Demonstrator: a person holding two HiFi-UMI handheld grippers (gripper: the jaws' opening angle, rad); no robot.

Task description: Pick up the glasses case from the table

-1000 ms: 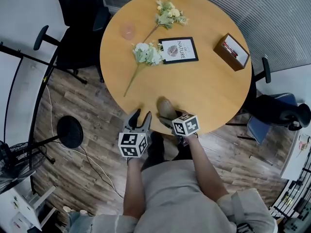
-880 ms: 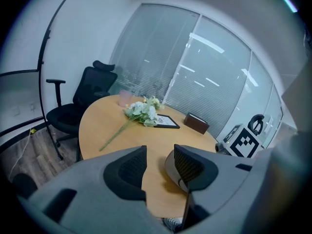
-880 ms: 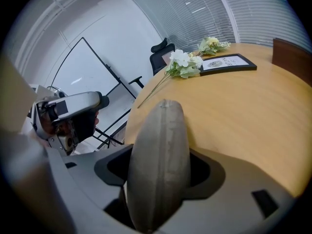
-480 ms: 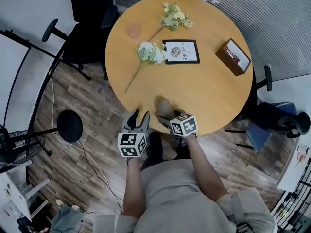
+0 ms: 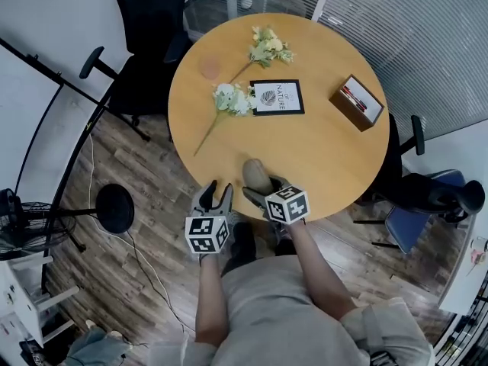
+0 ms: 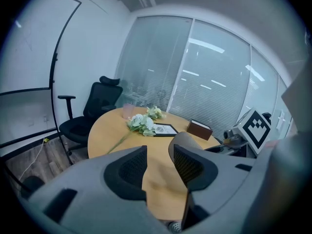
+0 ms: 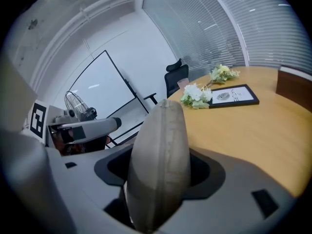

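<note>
The glasses case (image 7: 161, 165) is grey-beige, table (image 5: 320, 151) orange-tan, chair (image 5: 149, 14) black.

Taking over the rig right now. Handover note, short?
Right tool: shut on the glasses case, which it holds upright.
Left tool: open, jaws have just been closing a little, nothing between them.
The case is at the near edge of the table and appears lifted clear of it.
Done: the grasp and, apparently, the lift.
Left: keep the grip firm and confirm the case is off the table.
</note>
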